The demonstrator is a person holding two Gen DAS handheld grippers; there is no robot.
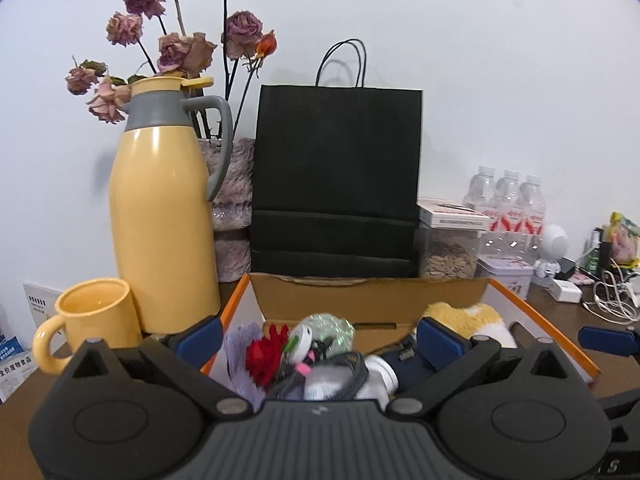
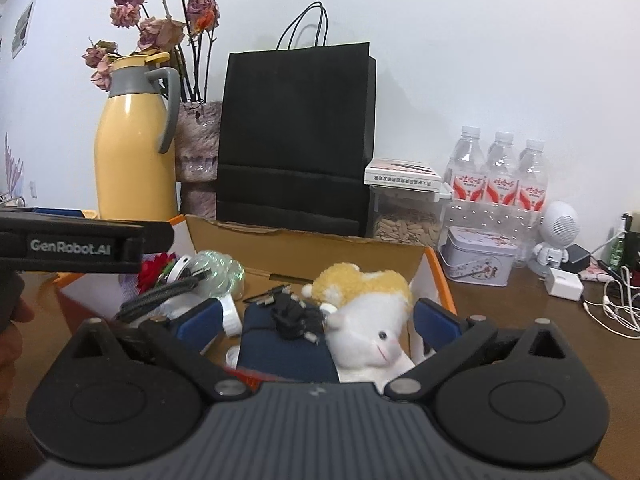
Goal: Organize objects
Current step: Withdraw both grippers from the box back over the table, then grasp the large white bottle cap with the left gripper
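An open cardboard box with orange edges (image 1: 368,296) (image 2: 304,248) sits on the brown table, full of small things. It holds a red fabric flower (image 1: 266,354) (image 2: 154,270), a white round gadget (image 1: 300,342), a clear green ball (image 1: 334,326) (image 2: 222,272), a white bottle (image 1: 376,376), a navy pouch (image 2: 280,344) with a black cable bundle (image 2: 294,316), and a yellow-and-white plush toy (image 2: 368,312) (image 1: 468,318). My left gripper (image 1: 320,338) is open and empty over the box's left half. My right gripper (image 2: 318,320) is open and empty over the pouch and plush.
Behind the box stand a yellow thermos (image 1: 164,224), a yellow mug (image 1: 94,320), a vase of dried roses (image 1: 234,200), a black paper bag (image 1: 336,184), a seed jar (image 2: 404,224), water bottles (image 2: 496,184), a tin (image 2: 476,256), a small white robot figure (image 2: 558,236) and chargers with cables (image 2: 608,296).
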